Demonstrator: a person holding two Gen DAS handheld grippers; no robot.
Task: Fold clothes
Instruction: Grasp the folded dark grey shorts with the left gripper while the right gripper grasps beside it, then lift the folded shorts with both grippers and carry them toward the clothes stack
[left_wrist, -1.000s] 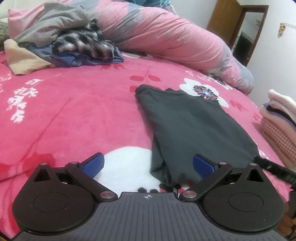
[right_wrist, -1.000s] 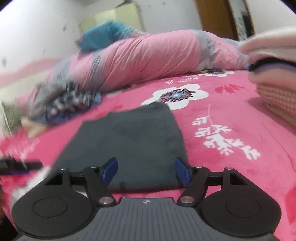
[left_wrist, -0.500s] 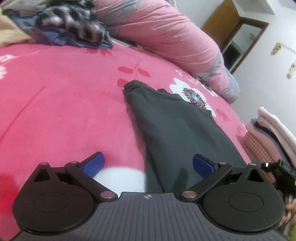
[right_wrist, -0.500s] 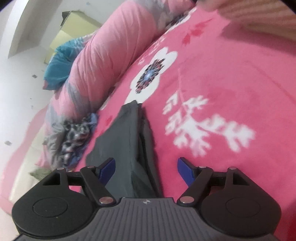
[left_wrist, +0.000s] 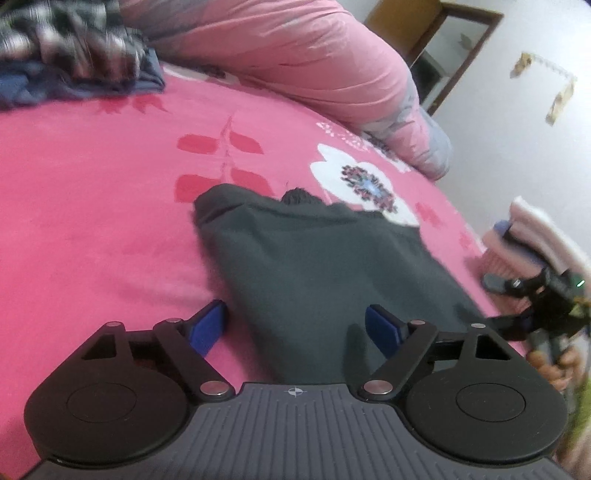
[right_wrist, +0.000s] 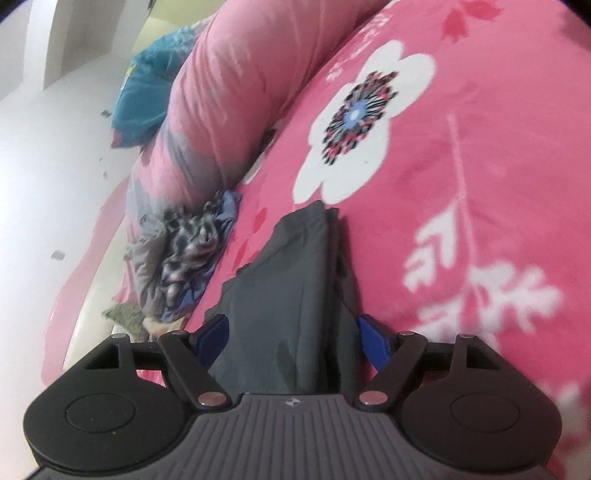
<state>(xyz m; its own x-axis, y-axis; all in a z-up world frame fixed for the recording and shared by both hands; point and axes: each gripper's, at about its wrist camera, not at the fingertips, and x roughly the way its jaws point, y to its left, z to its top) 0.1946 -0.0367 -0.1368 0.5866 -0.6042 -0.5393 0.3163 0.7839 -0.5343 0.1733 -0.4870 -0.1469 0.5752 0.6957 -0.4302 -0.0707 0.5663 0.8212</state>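
A dark grey folded garment (left_wrist: 317, 266) lies on the pink flowered bedspread (left_wrist: 92, 221). My left gripper (left_wrist: 295, 326) is open, its blue pads straddling the garment's near left edge. The right gripper shows in the left wrist view (left_wrist: 532, 295) at the garment's right side. In the right wrist view the right gripper (right_wrist: 291, 336) is open and tilted, with the garment's (right_wrist: 284, 295) near end between its pads. The cloth there looks lifted into a ridge.
A pile of unfolded clothes (left_wrist: 74, 62), with a plaid shirt, lies at the far left. A rolled pink duvet (left_wrist: 295, 62) runs along the back. A stack of folded clothes (left_wrist: 535, 236) stands at the right. A wall and door frame lie beyond.
Both grippers have moved forward and lower onto the garment's near end. The right gripper has rolled sideways, and the cloth between its pads has bunched up.
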